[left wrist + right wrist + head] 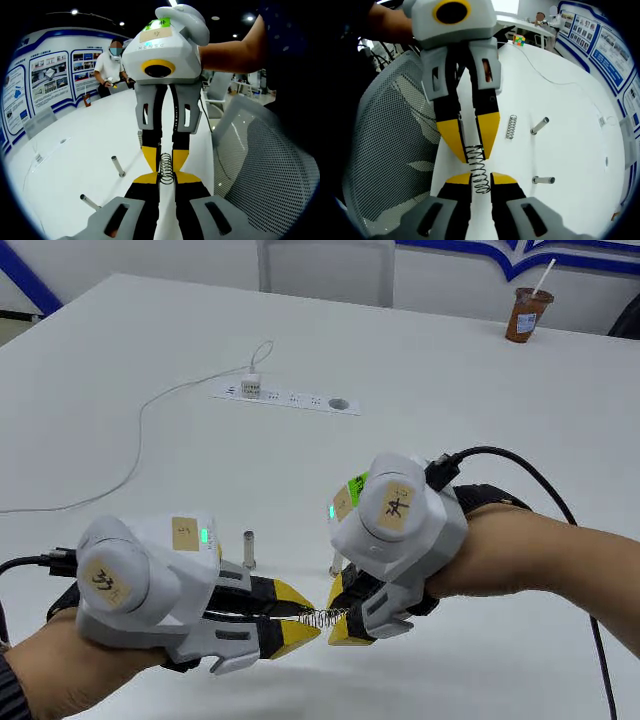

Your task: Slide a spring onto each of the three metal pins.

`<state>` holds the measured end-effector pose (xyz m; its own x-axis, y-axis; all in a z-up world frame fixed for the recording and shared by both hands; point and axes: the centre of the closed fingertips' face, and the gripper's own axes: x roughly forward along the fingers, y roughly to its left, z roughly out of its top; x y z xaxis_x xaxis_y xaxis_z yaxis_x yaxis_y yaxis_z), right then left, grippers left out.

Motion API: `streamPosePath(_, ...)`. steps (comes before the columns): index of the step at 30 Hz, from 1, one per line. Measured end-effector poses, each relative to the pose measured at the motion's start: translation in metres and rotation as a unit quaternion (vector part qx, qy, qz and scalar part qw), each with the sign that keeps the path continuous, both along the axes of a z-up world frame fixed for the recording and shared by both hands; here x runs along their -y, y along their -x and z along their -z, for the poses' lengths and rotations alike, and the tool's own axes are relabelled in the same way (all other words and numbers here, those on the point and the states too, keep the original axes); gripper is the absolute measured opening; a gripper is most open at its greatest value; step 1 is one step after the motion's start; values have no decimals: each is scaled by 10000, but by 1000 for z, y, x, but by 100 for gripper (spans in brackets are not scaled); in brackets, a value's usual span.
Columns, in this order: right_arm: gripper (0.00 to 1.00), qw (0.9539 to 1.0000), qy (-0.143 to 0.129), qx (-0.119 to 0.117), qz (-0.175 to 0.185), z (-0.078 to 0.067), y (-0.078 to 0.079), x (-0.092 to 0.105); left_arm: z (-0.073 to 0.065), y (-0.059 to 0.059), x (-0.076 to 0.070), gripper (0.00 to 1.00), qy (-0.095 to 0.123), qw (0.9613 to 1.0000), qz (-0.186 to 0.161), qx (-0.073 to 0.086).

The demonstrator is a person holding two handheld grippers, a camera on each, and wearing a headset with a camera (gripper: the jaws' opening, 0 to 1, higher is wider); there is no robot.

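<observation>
I've the spring [322, 618] pinched at each end by the left hand-held gripper [298, 628] and right hand-held gripper [347, 625], six o'clock of the pins [249, 548]; an uneven release could fling it.

At the table's [120, 360] near edge the left gripper [303, 623] and right gripper [340, 625] meet tip to tip; a spring [322, 618] lies between them, one end in each pair of jaws; just behind stand a left pin [249, 548] and a right pin [336, 562], the latter partly hidden by the right gripper; a second spring [511, 126] lies on the table beside one pin; a power strip [290, 397] lies mid-table, its cable [140, 430] running toward the left edge; a cup [526, 313] stands at the far edge, to the right.
</observation>
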<state>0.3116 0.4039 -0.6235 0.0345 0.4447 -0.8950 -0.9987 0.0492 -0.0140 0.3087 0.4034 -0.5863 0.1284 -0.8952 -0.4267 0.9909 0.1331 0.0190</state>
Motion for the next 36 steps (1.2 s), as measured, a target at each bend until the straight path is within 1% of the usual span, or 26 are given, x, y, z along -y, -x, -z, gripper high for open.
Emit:
streamPosePath(4, 15, 10000, 24, -33, 36, 3, 1, 4, -3, 0, -1, 10, 64, 10000, -14, -26)
streamPosePath(6, 15, 10000, -2, -21, 62, 3, 1, 4, -1, 0, -2, 10, 30, 10000, -25, -32)
streamPosePath(12, 13, 9999, -100, 2, 120, -4, -1, 3, 5, -1, -4, 10, 10, 9999, -77, -70)
streamPosePath(15, 13, 9998, -132, 39, 116, -10, -2, 1, 6, -1, -5, 10, -22, 9999, -96, -64)
streamPosePath(21, 13, 9996, -253, 143, 71, -24, -3, -8, 10, -6, -9, 10, -62, 9997, -201, -99)
streamPosePath(25, 13, 9994, -312, 152, 36, -29, -3, -14, 12, -6, -10, 10, -98, 9997, -216, -90)
streamPosePath(30, 12, 9989, -451, 132, 0, -36, 0, -23, 15, -6, -10, 10, -120, 9996, -232, -84)
streamPosePath(36, 12, 9986, -497, 157, -82, -41, 2, -31, 15, -6, -8, 10, -113, 9996, -227, -77)
